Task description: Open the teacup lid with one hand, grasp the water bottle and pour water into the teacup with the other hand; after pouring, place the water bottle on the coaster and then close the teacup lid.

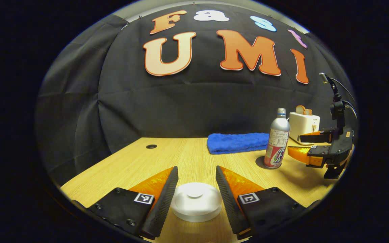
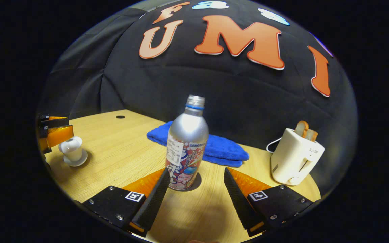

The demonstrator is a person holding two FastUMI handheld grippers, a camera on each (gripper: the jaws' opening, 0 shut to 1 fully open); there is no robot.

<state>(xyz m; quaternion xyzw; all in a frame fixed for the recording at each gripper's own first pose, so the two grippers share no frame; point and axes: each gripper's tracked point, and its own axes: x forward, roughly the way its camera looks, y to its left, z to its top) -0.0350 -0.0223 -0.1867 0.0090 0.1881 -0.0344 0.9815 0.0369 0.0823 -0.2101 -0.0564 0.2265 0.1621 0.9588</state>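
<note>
The white teacup, its lid point(image 1: 196, 200) on, stands on the wooden table between the fingers of my left gripper point(image 1: 196, 168), which is open; the fingers flank the lid closely. In the right gripper view the teacup point(image 2: 73, 150) sits on a saucer at far left, with the left gripper point(image 2: 54, 131) beside it. The silver water bottle point(image 2: 186, 148) stands upright on a dark coaster point(image 2: 197, 184). My right gripper point(image 2: 196, 169) is open just in front of the bottle, its left finger near the base. From the left gripper view, the bottle point(image 1: 277, 141) stands with the right gripper point(image 1: 302, 145) to its right.
A folded blue towel point(image 1: 238, 142) point(image 2: 214, 148) lies behind the bottle. A white toaster point(image 2: 295, 155) point(image 1: 304, 126) with bread slices stands at the right, its cord trailing behind. A small round hole point(image 1: 151, 146) marks the table's far left.
</note>
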